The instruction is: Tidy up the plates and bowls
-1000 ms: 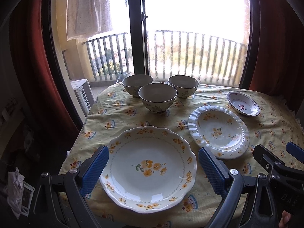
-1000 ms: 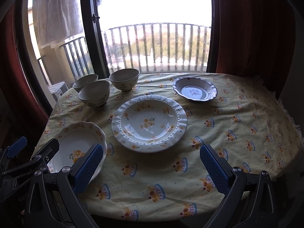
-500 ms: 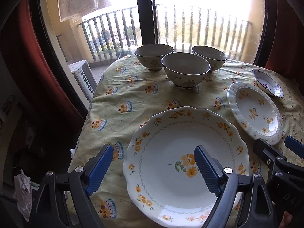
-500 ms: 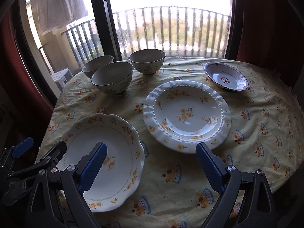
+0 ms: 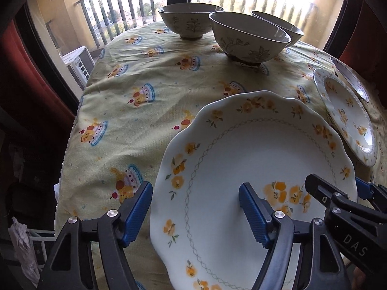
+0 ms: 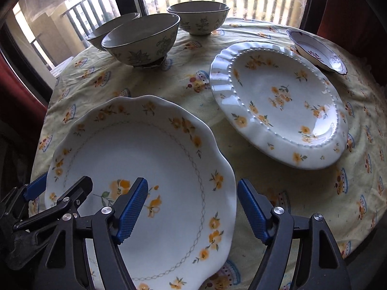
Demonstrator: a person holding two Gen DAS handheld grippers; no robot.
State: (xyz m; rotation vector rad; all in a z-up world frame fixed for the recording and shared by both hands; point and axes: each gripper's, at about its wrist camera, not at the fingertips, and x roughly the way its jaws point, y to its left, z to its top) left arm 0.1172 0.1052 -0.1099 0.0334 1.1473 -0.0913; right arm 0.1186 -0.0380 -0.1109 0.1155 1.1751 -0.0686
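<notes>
A large scalloped white plate with yellow flowers (image 5: 254,159) (image 6: 154,159) lies at the table's near edge. My left gripper (image 5: 194,213) is open and straddles the plate's left rim, one finger outside, one over the plate. My right gripper (image 6: 192,213) is open and straddles its right rim. A beaded-rim flowered plate (image 6: 278,101) (image 5: 348,118) lies to the right. A small red-patterned dish (image 6: 316,50) sits behind it. Three patterned bowls (image 5: 249,36) (image 6: 142,38) stand at the back.
The round table wears a yellow printed cloth (image 5: 150,77) (image 6: 314,193). Behind it are a balcony door with railing (image 5: 135,2) and red curtains (image 6: 350,2). An air-conditioner unit (image 5: 77,62) sits outside at the left.
Both grippers have moved forward and down to the large plate. Each now has one finger over the plate and one outside its rim. The dishes have not moved.
</notes>
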